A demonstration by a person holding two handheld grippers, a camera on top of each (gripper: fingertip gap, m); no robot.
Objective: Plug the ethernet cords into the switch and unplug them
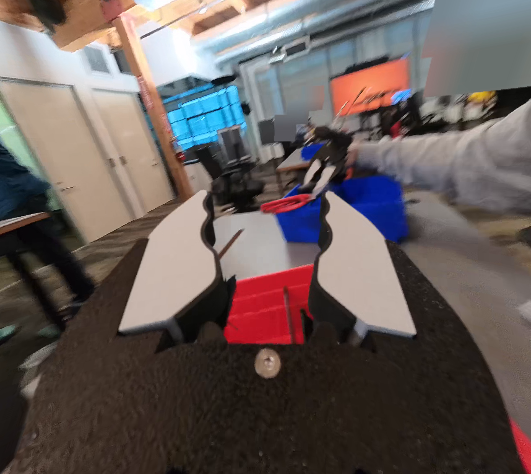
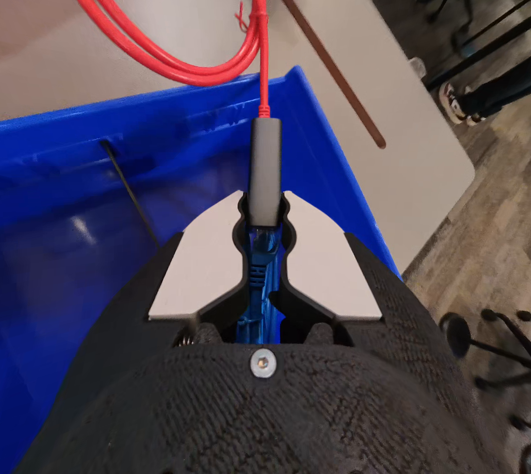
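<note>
My right gripper [image 2: 263,195] is shut on a dark grey adapter block [image 2: 265,169]. A red cable [image 2: 161,57] runs from the block's far end and hangs in loops over the grey table [image 2: 359,63]. A blue cable plug [image 2: 260,261] enters the block's near end between my fingers. The gripper hangs over a blue bin [image 2: 115,172]. My left gripper [image 1: 265,198] is open and empty above a red bin [image 1: 264,310]. In the left wrist view the right gripper [image 1: 321,172] is farther off over the blue bin [image 1: 370,207] with the red cable [image 1: 284,205].
A thin brown stick [image 2: 324,57] lies on the table near its right edge. A black zip tie [image 2: 129,190] leans inside the blue bin. A grey sleeve [image 1: 445,161] reaches in from the right. Office chairs [image 1: 232,172] stand behind, a person [image 1: 26,201] at left. From the right gripper's tips to the thin brown stick [image 2: 324,57] is close to 30 cm.
</note>
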